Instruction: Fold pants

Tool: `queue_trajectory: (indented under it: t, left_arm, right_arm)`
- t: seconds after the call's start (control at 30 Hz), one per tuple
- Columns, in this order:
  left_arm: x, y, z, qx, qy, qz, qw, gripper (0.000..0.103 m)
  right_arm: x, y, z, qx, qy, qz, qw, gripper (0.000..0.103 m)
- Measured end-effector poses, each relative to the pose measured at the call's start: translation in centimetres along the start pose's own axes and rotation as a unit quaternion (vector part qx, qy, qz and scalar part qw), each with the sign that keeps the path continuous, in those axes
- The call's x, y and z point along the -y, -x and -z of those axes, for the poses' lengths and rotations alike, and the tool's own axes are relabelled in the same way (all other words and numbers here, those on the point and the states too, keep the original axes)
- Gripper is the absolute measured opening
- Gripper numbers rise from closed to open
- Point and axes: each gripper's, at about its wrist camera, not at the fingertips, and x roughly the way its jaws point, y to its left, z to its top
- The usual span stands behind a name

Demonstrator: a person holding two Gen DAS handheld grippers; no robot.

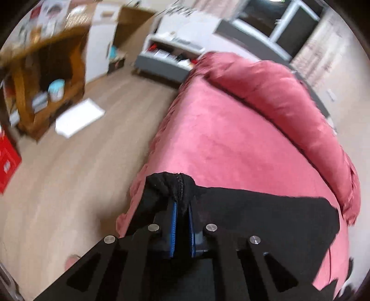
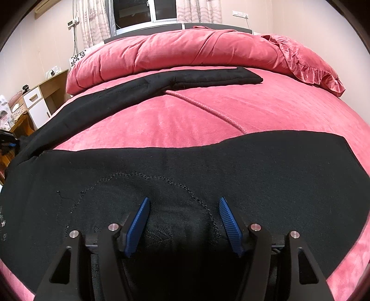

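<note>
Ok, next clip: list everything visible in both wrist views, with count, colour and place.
pants: one, black, spread on the bed, one leg reaching toward the duvet
bed: one, pink cover, under the pants
duvet: one, pink, rolled along the head of the bed
wooden shelf unit: one, brown, on the floor, blurred
white flat item: one, on the floor; cannot tell what it is
window: one, dark, behind the bed
left gripper: black with blue pads, shut on a bunched pants edge
right gripper: open, over the pants

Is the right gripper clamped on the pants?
No, the right gripper is open, its blue pads spread wide over the black pants.
</note>
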Motion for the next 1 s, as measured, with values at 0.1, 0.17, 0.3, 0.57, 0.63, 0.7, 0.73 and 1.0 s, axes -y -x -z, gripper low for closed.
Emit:
queue_trajectory:
  t: [0.1,0.17,0.3,0.57,0.63,0.7,0.73,1.0]
  left_arm:
    - [1.8,3.8,1.3,0.034,-0.033,0.02,0.9987,0.008]
    - [2.7,6.6,2.7,0.05,-0.042,0.045,0.9968,0.008]
    - [3.4,11.5,6.0,0.069,-0.045,0.088,0.9927,0.008]
    - [3.1,18.1,14.3,0.075,-0.03,0.133,0.9878,0.008]
    - [3.1,18.6,16.4,0.07,-0.031,0.131,0.9884,0.008]
    - [3.0,18.7,17.9,0.062,-0.03,0.13,0.9891,0.008]
    - [3.1,18.7,18.7,0.059,-0.029,0.13,0.9893,0.008]
    - [2.8,18.9,22.4,0.039,-0.014,0.131,0.9905,0.008]
  right_arm:
    - [0.0,0.0,0.0,0.0,0.0,0.0,1.0,0.064]
    - [-0.1,0.0,0.0,-0.001,0.001,0.001,1.0,0.064]
    - [-0.4,0.1,-0.3,-0.009,0.008,0.013,1.0,0.064]
    - [-1.7,1.2,-3.5,-0.03,-0.034,-0.022,0.999,0.063]
    - [-3.2,1.5,-4.9,-0.026,-0.033,-0.051,0.998,0.063]
    - [-5.0,1.5,-6.4,-0.026,-0.031,-0.091,0.995,0.063]
    - [-5.8,1.4,-7.1,-0.027,-0.03,-0.106,0.994,0.064]
    - [-11.2,-3.4,-16.5,-0.067,-0.144,-0.22,0.963,0.078]
